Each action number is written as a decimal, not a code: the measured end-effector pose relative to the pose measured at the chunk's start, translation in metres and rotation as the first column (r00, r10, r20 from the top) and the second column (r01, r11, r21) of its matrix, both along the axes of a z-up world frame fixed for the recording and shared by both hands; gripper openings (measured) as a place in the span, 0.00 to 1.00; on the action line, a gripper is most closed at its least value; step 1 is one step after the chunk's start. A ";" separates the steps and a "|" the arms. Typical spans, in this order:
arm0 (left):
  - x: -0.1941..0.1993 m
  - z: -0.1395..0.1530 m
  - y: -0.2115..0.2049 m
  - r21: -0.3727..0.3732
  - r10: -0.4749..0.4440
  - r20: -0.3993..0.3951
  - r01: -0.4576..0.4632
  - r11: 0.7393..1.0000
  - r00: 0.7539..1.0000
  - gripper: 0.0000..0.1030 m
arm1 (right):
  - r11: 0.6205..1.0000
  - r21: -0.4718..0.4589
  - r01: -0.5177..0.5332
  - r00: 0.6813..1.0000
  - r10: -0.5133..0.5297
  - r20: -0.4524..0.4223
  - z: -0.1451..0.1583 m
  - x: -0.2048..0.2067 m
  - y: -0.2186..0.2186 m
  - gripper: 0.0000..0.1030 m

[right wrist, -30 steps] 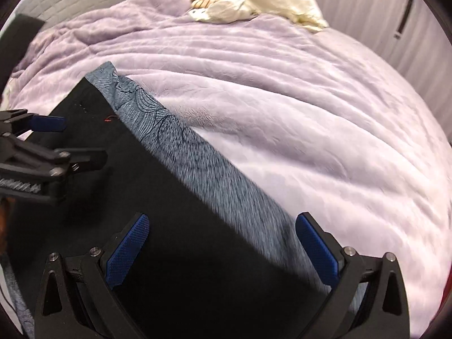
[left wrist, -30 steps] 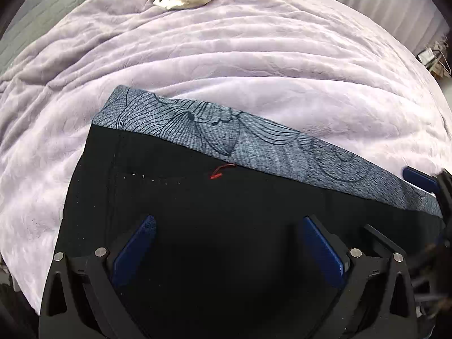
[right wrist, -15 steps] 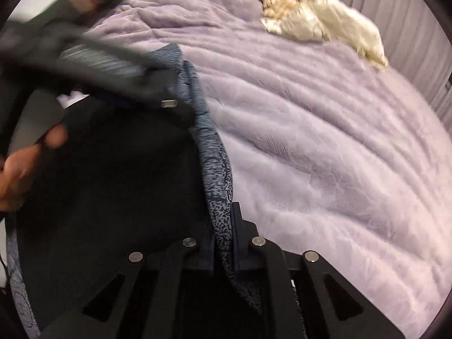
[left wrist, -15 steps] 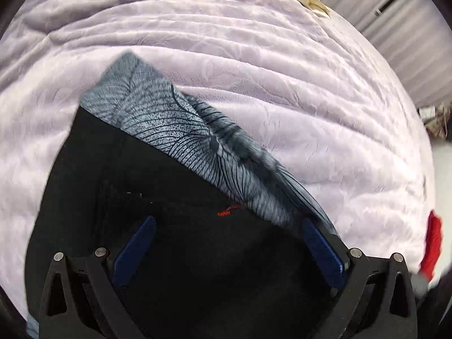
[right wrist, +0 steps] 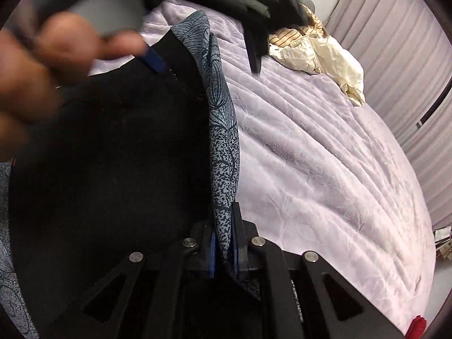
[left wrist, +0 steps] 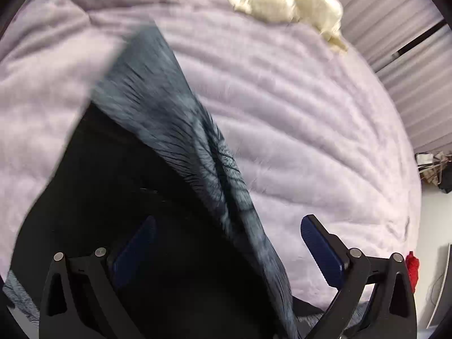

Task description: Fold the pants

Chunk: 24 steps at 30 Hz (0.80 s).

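The right gripper [right wrist: 224, 250] has its jaws pinched on the patterned grey waistband [right wrist: 223, 130] of the black pants [right wrist: 113, 155], likely to carry that edge into a fold. The left gripper [left wrist: 226, 240] stands with jaws spread wide, the waistband running up between them and the black cloth filling the left side, seemingly poised to take a second hold. Beyond the jaws lies the lilac blanket [left wrist: 296, 107]; farther off, a heap of cream and striped laundry [right wrist: 316, 50]. No brand, label or writing can be read.
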<state>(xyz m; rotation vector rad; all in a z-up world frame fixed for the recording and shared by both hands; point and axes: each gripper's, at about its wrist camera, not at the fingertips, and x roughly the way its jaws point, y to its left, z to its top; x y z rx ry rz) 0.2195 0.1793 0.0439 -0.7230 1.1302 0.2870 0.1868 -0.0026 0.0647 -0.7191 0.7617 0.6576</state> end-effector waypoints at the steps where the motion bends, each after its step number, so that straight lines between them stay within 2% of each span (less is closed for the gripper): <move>1: 0.004 -0.012 -0.001 -0.018 -0.001 -0.049 0.000 1.000 0.999 0.48 | 1.000 0.000 0.007 1.000 -0.007 -0.001 0.000 -0.002 0.001 0.09; 2: -0.001 -0.024 -0.004 -0.005 0.000 -0.109 0.000 1.000 0.994 0.29 | 1.000 0.001 0.014 1.000 -0.014 -0.001 0.001 -0.006 0.002 0.09; 3: -0.008 -0.028 -0.004 -0.021 -0.001 -0.106 -0.001 1.000 0.994 0.20 | 1.000 0.006 0.017 1.000 -0.017 -0.003 0.003 -0.010 -0.003 0.09; 4: -0.020 -0.025 -0.002 -0.040 0.008 -0.047 -0.010 0.999 0.999 0.18 | 1.000 0.020 0.013 1.000 -0.012 -0.008 0.006 -0.014 -0.012 0.09; 5: -0.029 -0.020 -0.003 -0.038 0.003 -0.024 -0.004 0.999 1.000 0.16 | 1.000 0.027 0.008 1.000 -0.008 -0.012 0.009 -0.019 -0.013 0.09; 8: -0.064 0.007 -0.004 -0.017 -0.022 0.044 0.023 1.000 0.999 0.15 | 0.999 0.047 -0.007 1.000 0.008 -0.001 0.022 -0.038 -0.014 0.09; 11: -0.100 0.037 -0.006 0.010 -0.065 0.119 0.064 0.998 0.991 0.15 | 0.996 0.094 -0.012 1.000 0.011 0.012 0.049 -0.072 -0.022 0.09; 14: -0.143 0.052 -0.003 0.020 -0.087 0.172 0.085 0.996 0.981 0.15 | 0.991 0.126 -0.046 0.999 0.042 0.033 0.068 -0.110 -0.028 0.09; 18: -0.196 0.032 0.005 -0.014 -0.088 0.147 0.091 0.996 0.985 0.15 | 0.988 0.110 -0.109 0.994 0.105 0.039 0.065 -0.176 -0.022 0.09; 20: -0.220 0.010 0.005 -0.044 -0.076 0.122 0.082 0.996 0.990 0.15 | 0.987 0.086 -0.139 0.990 0.137 0.029 0.053 -0.196 -0.016 0.09; 22: -0.246 -0.017 0.013 -0.102 -0.056 0.123 0.068 0.992 0.991 0.16 | 0.983 0.075 -0.166 0.985 0.168 -0.025 0.034 -0.219 -0.006 0.09; 23: -0.278 -0.021 0.019 -0.122 -0.061 0.118 0.076 0.990 0.991 0.16 | 0.983 0.070 -0.170 0.984 0.173 -0.048 0.024 -0.227 -0.002 0.09; 24: -0.283 -0.030 0.022 -0.153 -0.056 0.124 0.074 0.985 0.991 0.16 | 0.985 0.051 -0.166 0.984 0.169 -0.061 0.011 -0.230 0.003 0.09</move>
